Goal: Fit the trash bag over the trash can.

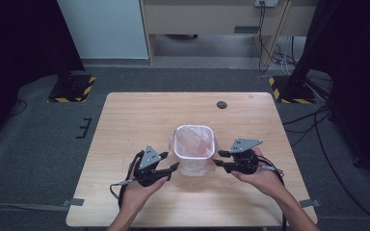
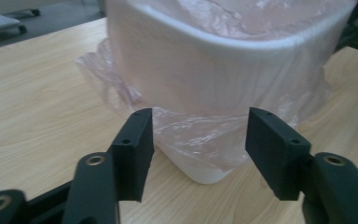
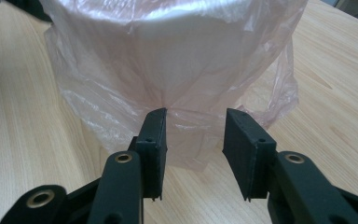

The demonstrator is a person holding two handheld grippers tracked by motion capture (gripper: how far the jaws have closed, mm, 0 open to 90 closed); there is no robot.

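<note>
High view fixed above the person's edge, looking forward and down over the whole table (image 1: 125, 115); each gripper view rides low, looking close along its own parted jaws from opposite sides at the same bag-lined bin (image 1: 194, 149), (image 2: 223, 70), (image 3: 177, 60) just ahead of the tips.

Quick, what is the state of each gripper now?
Left gripper: open, holding nothing, jaws near the bag on the bin.
Right gripper: open, holding nothing, facing the same bag.
</note>
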